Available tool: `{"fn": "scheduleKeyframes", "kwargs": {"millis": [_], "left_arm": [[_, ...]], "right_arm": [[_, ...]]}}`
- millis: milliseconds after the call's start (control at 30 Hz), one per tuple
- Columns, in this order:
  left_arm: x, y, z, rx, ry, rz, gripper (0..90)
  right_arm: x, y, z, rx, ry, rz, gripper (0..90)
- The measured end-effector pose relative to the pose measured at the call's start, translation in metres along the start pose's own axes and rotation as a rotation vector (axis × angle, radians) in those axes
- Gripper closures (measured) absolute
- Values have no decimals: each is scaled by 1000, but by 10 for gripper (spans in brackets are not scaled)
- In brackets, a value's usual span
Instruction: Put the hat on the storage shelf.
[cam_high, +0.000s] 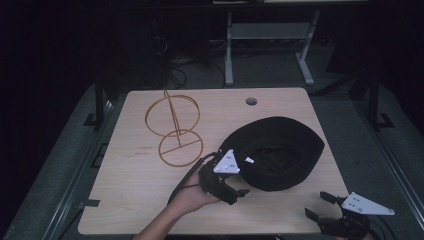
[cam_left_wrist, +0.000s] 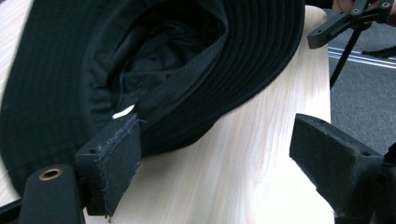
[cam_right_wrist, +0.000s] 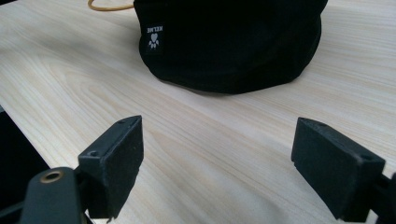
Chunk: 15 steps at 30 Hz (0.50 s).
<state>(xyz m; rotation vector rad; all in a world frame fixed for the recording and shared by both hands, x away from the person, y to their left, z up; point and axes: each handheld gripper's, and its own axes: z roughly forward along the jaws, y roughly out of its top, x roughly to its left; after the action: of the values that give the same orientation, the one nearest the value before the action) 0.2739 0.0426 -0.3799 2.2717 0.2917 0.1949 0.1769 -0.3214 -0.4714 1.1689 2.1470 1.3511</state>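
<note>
Black fabric bucket hat (cam_high: 275, 150) lies crown-down on the pale wooden table (cam_high: 150, 200), right of centre. My left gripper (cam_left_wrist: 212, 158), jaws apart, sits at its near brim, one pad touching. Right gripper (cam_high: 325, 206), also open, waits farther off.

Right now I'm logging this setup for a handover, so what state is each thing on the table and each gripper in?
Black hat: upside down on the table, opening up, brim not gripped.
Wire stand: on the table left of the hat, untouched.
Left gripper: open, one jaw against the hat's brim.
Right gripper: open, holding nothing, short of the hat.
</note>
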Motion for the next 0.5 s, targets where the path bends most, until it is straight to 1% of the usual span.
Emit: {"fn": "scheduleKeyframes", "kwargs": {"millis": [33, 67, 100, 133, 167, 200, 233, 300, 333, 400, 433, 467, 500], "left_arm": [[-1, 4, 7, 29, -5, 19, 162], [-1, 4, 7, 29, -5, 19, 162], [-2, 8, 13, 44, -9, 38, 162], [-2, 8, 13, 44, -9, 38, 163], [-2, 12, 18, 45, -12, 43, 164], [-2, 12, 18, 45, -12, 43, 164], [-1, 15, 24, 52, -14, 46, 166], [-1, 16, 29, 79, -11, 59, 168], [-1, 16, 29, 79, -11, 59, 171], [0, 17, 39, 120, -6, 83, 219], [0, 17, 42, 130, -3, 93, 237], [0, 17, 42, 130, -3, 93, 264], [1, 16, 46, 148, 0, 108, 301]], "right_arm": [[0, 0, 0, -5, 2, 1, 164], [0, 0, 0, -5, 2, 1, 164], [0, 0, 0, -3, 4, 3, 164], [0, 0, 0, -3, 4, 3, 164], [1, 0, 0, -2, 6, 3, 164], [1, 0, 0, -2, 6, 3, 164], [1, 1, 1, -3, 10, -1, 164], [1, 1, 1, -4, 11, -5, 164], [1, 1, 1, -4, 11, -5, 164], [2, 1, 1, -4, 12, -3, 164], [2, 1, 1, -5, 12, -2, 164], [2, 1, 1, -5, 12, -2, 164], [2, 1, 2, -4, 14, 1, 164]]}}
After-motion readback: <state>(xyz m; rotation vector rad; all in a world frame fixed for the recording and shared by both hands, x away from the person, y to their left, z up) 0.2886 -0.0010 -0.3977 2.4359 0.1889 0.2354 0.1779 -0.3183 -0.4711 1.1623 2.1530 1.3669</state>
